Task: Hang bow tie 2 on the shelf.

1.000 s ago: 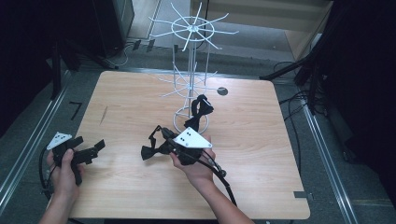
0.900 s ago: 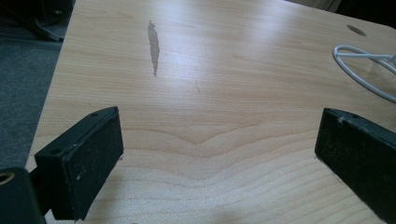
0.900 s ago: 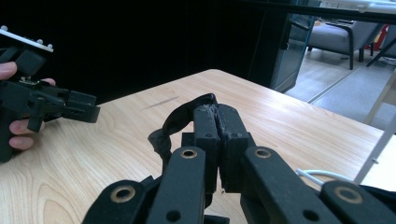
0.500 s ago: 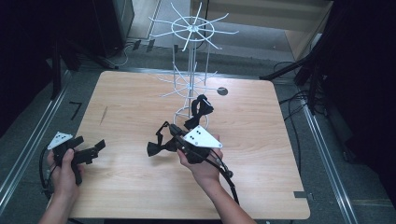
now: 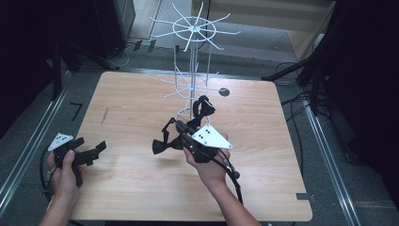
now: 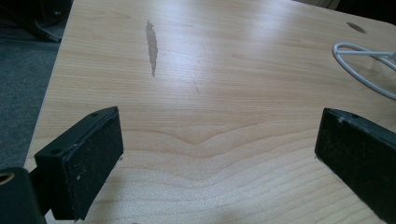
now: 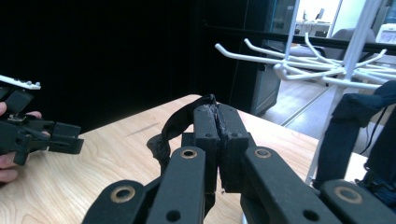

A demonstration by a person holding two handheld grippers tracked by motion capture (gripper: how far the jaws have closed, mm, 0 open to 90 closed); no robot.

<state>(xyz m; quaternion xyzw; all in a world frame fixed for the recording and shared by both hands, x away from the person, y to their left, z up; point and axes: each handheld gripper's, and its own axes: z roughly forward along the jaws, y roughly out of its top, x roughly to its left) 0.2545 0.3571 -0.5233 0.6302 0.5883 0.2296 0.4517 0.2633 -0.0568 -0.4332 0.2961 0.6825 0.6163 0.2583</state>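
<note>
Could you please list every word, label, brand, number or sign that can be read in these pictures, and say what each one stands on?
None: no readable text shows on the wooden table, the white wire rack, the black bow tie clamped in the right gripper, or the open left gripper.

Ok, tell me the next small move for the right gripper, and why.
Probably lift the black bow tie toward an arm of the white wire rack. The right gripper is shut on its strap, the tie hangs above the table, and another black tie already hangs on the rack.
</note>
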